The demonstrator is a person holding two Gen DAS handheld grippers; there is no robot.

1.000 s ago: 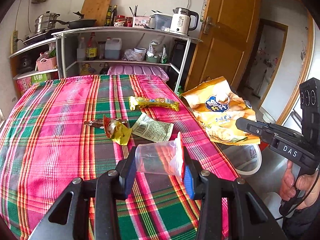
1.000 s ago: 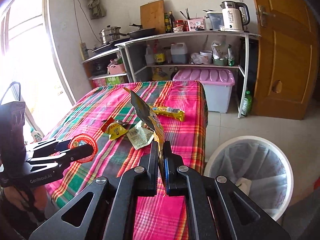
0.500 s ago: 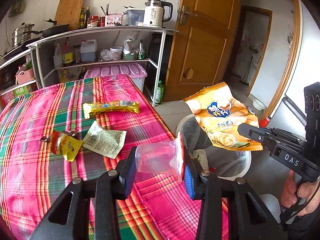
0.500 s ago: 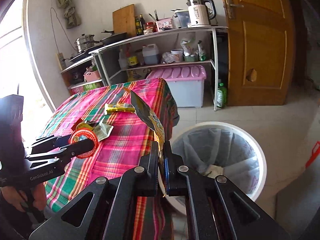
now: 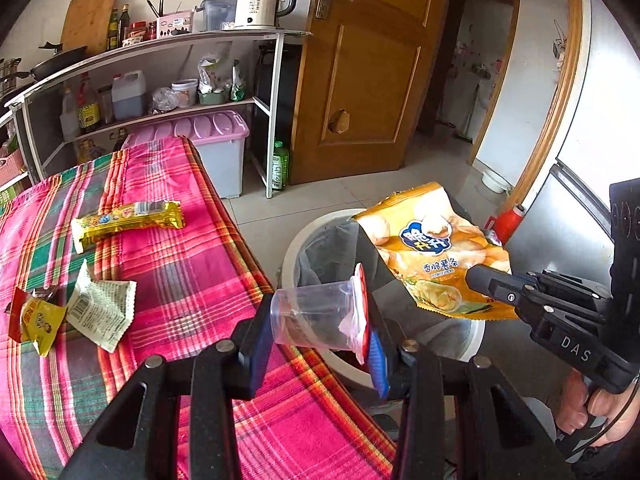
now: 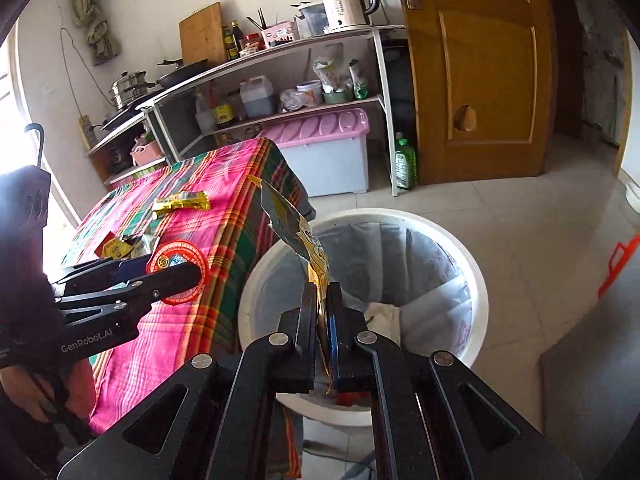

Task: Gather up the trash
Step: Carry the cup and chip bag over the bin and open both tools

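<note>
My left gripper (image 5: 316, 320) is shut on a clear plastic cup (image 5: 312, 316) with a red-printed foil lid, held sideways at the table's right edge beside the bin. It also shows in the right wrist view (image 6: 176, 268). My right gripper (image 6: 320, 304) is shut on a yellow chip bag (image 6: 296, 232) and holds it over the white trash bin (image 6: 476, 280). The bag (image 5: 436, 252) and bin (image 5: 296, 240) also show in the left wrist view. A yellow snack bar wrapper (image 5: 128, 220), a pale green wrapper (image 5: 100, 312) and a red-yellow wrapper (image 5: 36, 320) lie on the plaid tablecloth.
The bin has a clear liner and some trash inside. A white shelf unit (image 5: 276, 92) with kettle, bottles and a pink-lidded box (image 5: 216, 136) stands behind the table. A wooden door (image 5: 360, 80) is to the right. Tiled floor surrounds the bin.
Both grippers have swung right from over the table to the bin, carrying the cup and the chip bag. The bin is now nearer and larger in both views.
</note>
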